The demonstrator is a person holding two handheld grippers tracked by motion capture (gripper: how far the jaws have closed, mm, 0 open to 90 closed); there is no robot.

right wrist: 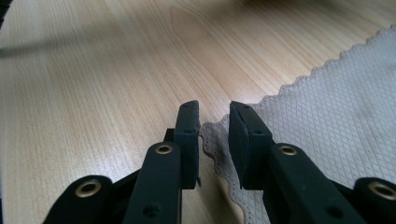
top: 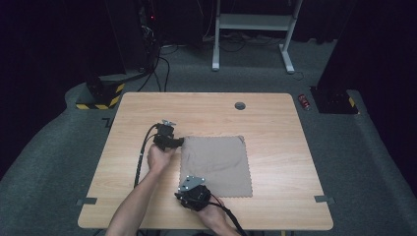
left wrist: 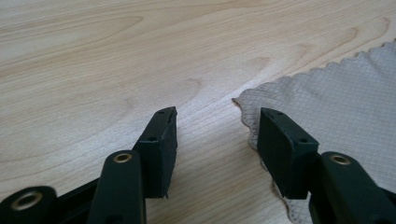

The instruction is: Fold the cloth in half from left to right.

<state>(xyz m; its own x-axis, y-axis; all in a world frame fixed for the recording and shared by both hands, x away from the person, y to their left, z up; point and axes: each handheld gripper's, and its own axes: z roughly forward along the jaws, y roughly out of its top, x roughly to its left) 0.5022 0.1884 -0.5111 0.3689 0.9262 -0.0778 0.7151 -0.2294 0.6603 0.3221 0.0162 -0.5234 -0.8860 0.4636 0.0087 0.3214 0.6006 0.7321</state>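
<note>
The worktop (top: pixel 147 196) carries a grey cloth (top: pixel 216 167) lying flat near its middle. The left tongs (top: pixel 178 142) sit spread at the cloth's far left corner, the right tongs (top: pixel 189 183) narrowly parted over its near left corner. Likely step: gripping both corners; next, pinch each edge and lift.

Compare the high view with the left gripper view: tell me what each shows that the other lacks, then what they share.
High view: the whole cloth lying flat, both hands, the right gripper at its near left corner, the floor. Left gripper view: the left gripper close up, jaws open astride the cloth's scalloped corner, the weave's grid. Shared: wooden table, cloth, left gripper.
</note>
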